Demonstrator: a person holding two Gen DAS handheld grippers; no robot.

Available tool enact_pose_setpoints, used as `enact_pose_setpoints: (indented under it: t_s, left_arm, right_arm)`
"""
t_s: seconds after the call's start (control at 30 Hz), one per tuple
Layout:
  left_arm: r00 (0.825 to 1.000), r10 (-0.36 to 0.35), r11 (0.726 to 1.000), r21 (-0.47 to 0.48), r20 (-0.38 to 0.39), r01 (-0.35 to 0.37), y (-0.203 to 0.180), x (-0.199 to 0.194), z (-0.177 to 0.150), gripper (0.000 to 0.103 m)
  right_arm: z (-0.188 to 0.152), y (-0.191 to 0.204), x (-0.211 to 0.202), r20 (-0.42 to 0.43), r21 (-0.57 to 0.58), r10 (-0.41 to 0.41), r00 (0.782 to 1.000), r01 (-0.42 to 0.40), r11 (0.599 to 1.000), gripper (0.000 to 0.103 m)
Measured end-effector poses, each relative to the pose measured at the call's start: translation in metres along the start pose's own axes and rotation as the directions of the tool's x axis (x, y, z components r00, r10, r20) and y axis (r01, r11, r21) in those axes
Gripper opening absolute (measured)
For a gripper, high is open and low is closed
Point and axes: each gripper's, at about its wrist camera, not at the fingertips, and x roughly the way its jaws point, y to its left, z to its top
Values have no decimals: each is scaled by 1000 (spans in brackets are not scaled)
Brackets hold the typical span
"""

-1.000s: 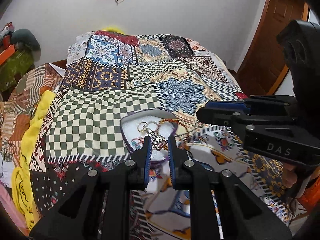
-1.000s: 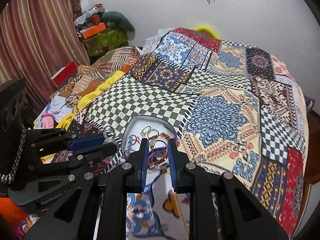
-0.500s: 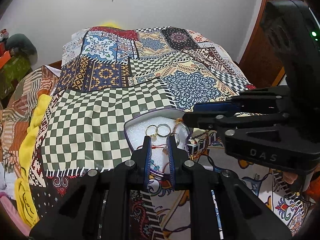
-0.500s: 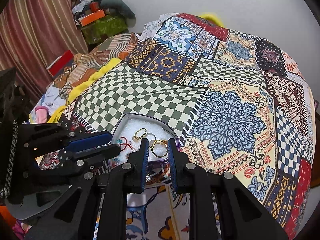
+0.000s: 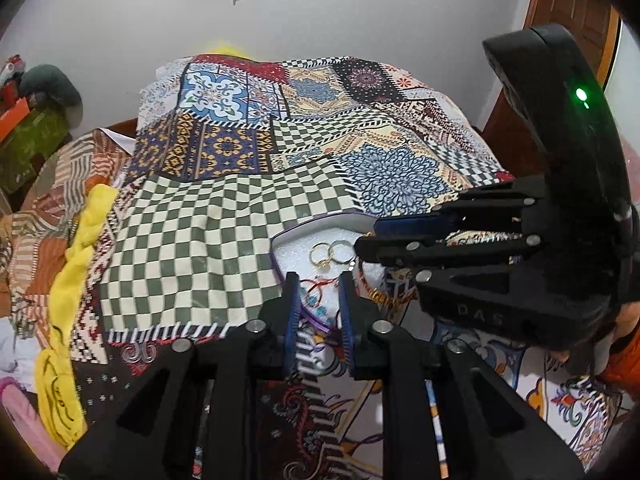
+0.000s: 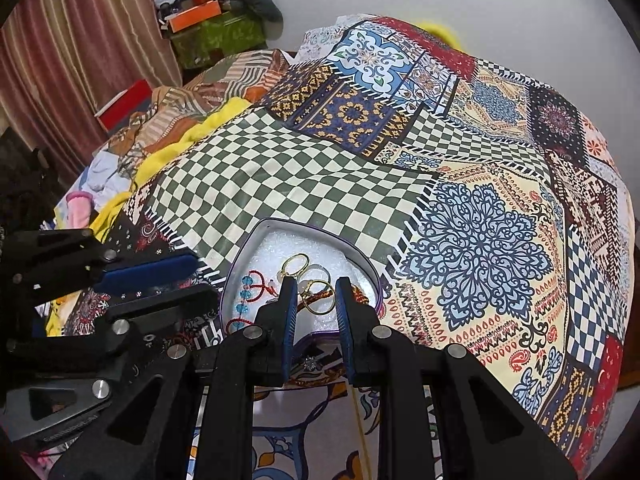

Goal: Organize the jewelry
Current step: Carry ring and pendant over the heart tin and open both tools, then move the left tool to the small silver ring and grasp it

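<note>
Left wrist view: the left gripper [image 5: 318, 308], jaws apart and empty, is held at the near rim of the heart-shaped tin [image 5: 280, 240]. Rings [image 6: 298, 264] and bracelets lie inside it. The right gripper [image 6: 314, 312], also parted, is poised over them; a careful pinch seems needed, with open bedspread [image 6: 480, 240] beyond the tin.

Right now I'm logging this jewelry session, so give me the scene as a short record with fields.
surface: patchwork bedspread
container: open tin, white padded lining
contents: gold rings, red cord with blue beads, braided bracelet
left tongs: open, empty, over the tin's near edge
right tongs: open, empty, over the rings
nearby clutter: yellow cloth, green box
</note>
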Motion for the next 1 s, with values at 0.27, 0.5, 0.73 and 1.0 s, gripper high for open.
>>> enact_pose_setpoints:
  t_s: [0.27, 0.5, 0.73, 1.0]
  left_arm:
    - [999, 27, 1000, 1, 18, -27, 2, -20, -8, 35]
    - [999, 19, 1000, -16, 27, -19, -1, -41, -9, 36]
    - [999, 8, 1000, 17, 54, -9, -25, -68, -12, 39]
    - [998, -64, 996, 57, -1, 64, -71, -66, -31, 43]
  right_arm:
    - [-1, 5, -9, -6, -10, -72, 997, 72, 997, 48]
    - [-8, 7, -40, 32, 3, -95, 995, 95, 996, 48]
    - [-27, 9, -78, 79, 26, -109, 991, 107, 994, 48]
    - [-65, -8, -122, 129, 85, -152, 980, 141, 986, 48]
